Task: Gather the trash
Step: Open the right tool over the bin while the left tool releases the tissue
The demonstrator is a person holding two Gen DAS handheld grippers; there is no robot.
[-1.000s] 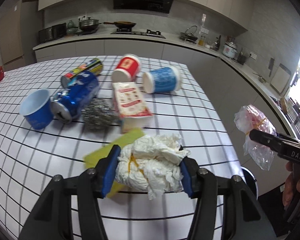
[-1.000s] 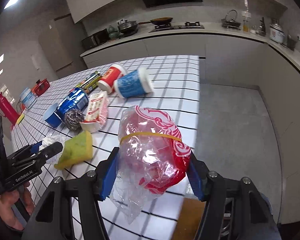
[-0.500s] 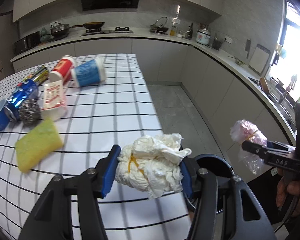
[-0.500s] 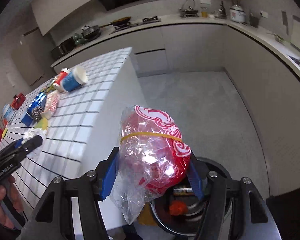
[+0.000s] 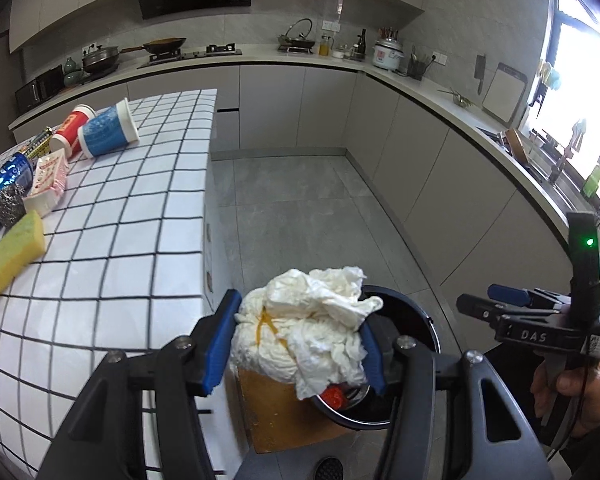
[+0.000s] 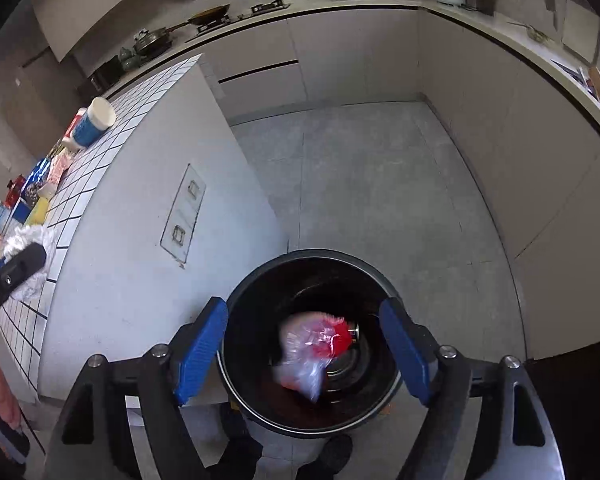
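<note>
Over the round black bin, right fingers are opening, crinkly plastic bag loose; left fingers pinch crumpled tissue.

The round mouth of the black bin stood uncovered on the floor, close against the end wall of the bench. The right tongs hung over it, jaws opening, pads clear of the red-and-clear plastic bag blurred inside the rim. The left tongs, shut on a wad of white tissue, stood above the bin's near edge. Open floor ran to the cabinets. Cups, a can and a sponge crowded the bench's far side.
</note>
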